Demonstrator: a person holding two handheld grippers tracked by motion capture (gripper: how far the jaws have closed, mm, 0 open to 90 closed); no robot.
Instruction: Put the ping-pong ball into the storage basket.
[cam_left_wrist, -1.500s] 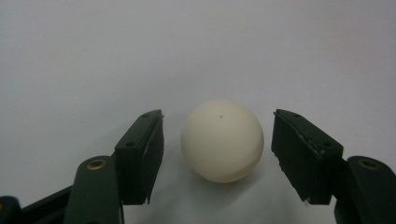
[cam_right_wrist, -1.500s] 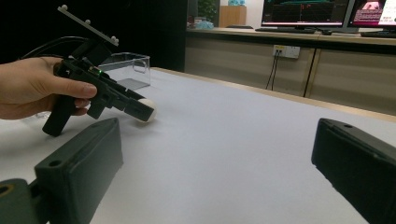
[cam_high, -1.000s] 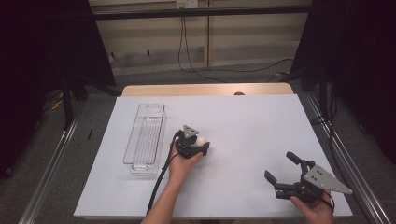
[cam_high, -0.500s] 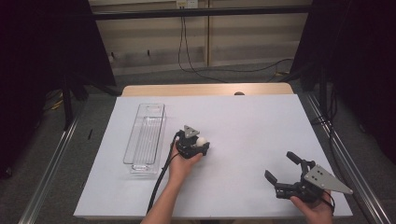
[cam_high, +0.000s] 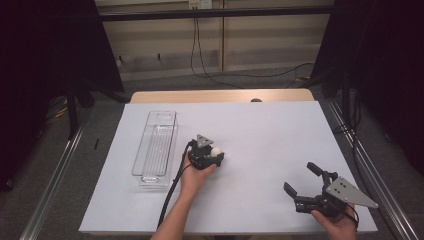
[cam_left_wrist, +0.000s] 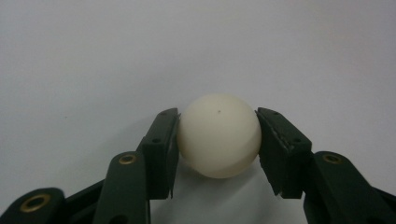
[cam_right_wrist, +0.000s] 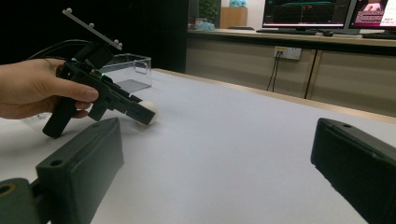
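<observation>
Small cream-white ball (cam_left_wrist: 218, 135), frame centre, sits pinched between the left gripper (cam_high: 212, 156)'s jaws exactly as a second ago (right gripper (cam_high: 306, 179) gapes wide, lower right), beside the clear plastic tray (cam_high: 155, 147).

Smooth matt ball (cam_left_wrist: 218, 135), clear plastic tray (cam_high: 155, 147)

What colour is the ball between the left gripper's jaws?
Creamy white, with a tiny dark speck; the ball shows best in the left gripper view, between the left gripper jaws.
</observation>
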